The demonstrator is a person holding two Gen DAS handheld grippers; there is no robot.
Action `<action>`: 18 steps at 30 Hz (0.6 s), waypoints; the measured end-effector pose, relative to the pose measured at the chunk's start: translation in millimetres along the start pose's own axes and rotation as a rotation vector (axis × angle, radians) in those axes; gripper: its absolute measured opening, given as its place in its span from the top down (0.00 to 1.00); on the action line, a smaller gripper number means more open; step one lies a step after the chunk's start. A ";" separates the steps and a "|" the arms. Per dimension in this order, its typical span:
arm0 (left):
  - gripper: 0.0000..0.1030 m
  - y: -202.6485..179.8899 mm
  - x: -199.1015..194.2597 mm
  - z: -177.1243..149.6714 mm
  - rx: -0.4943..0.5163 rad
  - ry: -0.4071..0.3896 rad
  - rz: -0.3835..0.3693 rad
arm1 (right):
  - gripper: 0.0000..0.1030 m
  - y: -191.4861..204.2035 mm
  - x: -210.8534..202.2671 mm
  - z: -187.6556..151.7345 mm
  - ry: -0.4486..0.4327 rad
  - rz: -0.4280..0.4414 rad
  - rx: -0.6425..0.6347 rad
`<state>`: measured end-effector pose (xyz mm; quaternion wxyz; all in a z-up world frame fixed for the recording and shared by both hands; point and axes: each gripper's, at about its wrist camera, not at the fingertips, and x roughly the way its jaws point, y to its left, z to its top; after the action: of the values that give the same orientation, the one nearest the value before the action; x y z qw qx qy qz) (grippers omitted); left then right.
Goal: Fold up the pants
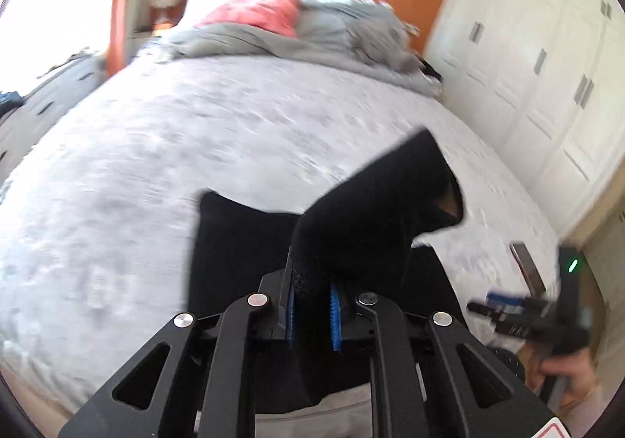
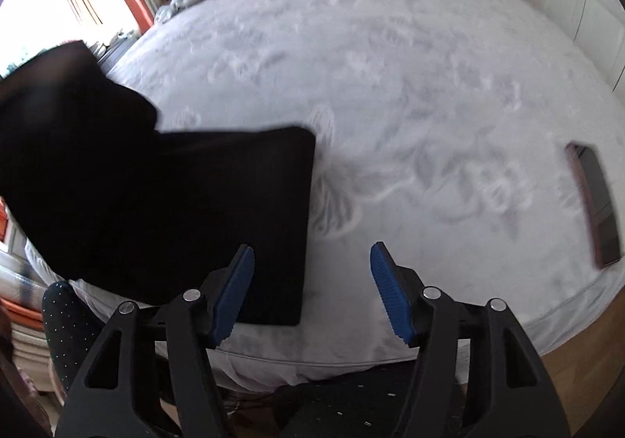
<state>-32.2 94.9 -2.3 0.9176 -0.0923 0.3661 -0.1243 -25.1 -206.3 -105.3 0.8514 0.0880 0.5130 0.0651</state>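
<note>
1. While the pants [image 1: 375, 211] are partly lifted, the left gripper [image 1: 314, 311] is seen with its jaws clamped on a bunched black fold, raised above the bed [image 1: 195, 149].
2. The rest of the garment is left lying flat near the bed's front edge — already doubled, it seems.
3. The right gripper [image 2: 312, 291] is held over the fabric's right edge, its jaws apart and nothing pinched between them.
4. A slip is risked: thick bunched cloth could be pulled from the pads, and the fold would be dropped crooked.
5. The flat layer may be dragged askew — it is pinned by nothing.
</note>
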 end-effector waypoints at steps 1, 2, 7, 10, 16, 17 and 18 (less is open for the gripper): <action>0.89 15.8 -13.7 6.0 -0.034 -0.018 0.021 | 0.42 0.5 9.4 -2.4 0.012 0.019 0.012; 0.89 30.3 -24.7 9.8 -0.065 -0.031 0.039 | 0.42 0.2 21.2 -3.3 0.027 0.042 0.033; 0.89 107.9 -60.3 16.6 -0.199 -0.058 0.205 | 0.83 14.0 29.7 8.1 -0.019 0.130 0.072; 0.89 148.9 -60.1 9.8 -0.257 -0.038 0.305 | 0.84 27.5 -14.0 21.5 -0.126 0.120 0.023; 0.89 179.4 -21.7 -28.0 -0.262 0.061 0.418 | 0.73 18.1 21.7 14.1 -0.008 -0.092 -0.060; 0.89 181.5 -17.6 -34.1 -0.283 0.081 0.410 | 0.63 15.3 31.3 8.0 0.003 -0.137 -0.055; 0.89 184.5 -16.6 -42.2 -0.314 0.096 0.395 | 0.61 17.8 22.0 4.4 -0.057 -0.166 -0.041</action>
<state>-43.5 272.1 -69.8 0.8801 -0.1543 0.4351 0.1112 -11.3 -184.9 -118.3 0.8698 0.0297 0.4926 0.0020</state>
